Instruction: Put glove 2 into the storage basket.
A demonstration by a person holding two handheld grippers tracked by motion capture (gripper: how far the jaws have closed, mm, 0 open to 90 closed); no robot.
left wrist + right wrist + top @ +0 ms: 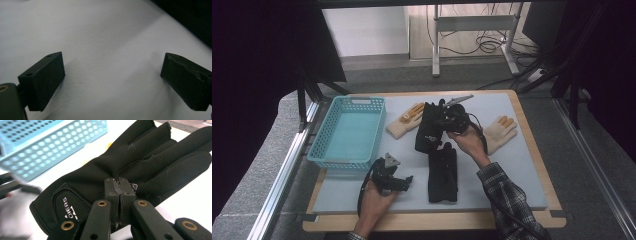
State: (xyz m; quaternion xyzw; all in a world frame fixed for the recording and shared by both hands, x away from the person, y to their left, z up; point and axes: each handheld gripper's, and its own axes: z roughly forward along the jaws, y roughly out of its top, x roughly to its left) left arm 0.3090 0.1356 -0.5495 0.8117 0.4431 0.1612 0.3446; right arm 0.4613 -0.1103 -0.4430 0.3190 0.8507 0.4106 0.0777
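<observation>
Pressed together, my right claw [119,185] pinches the black glove [100,175], blue basket [50,145] beyond it. From above, another black glove [443,172] lies between it and my spread left claw [404,181].

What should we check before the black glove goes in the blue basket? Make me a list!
1. Right gripper pinching the black glove: ok, its jaws are shut on the fabric.
2. Glove off the mat: cannot tell; the high view shows it hanging from the gripper, but its lower end may touch.
3. Blue basket has room: ok, nothing lies inside it.
4. Left gripper out of the way: ok, it is open over bare mat, below the basket.
5. Way to the basket free: not ok, a cream glove lies between glove and basket, so lift over it.
6. Second black glove: ok, lying flat, waiting.
</observation>
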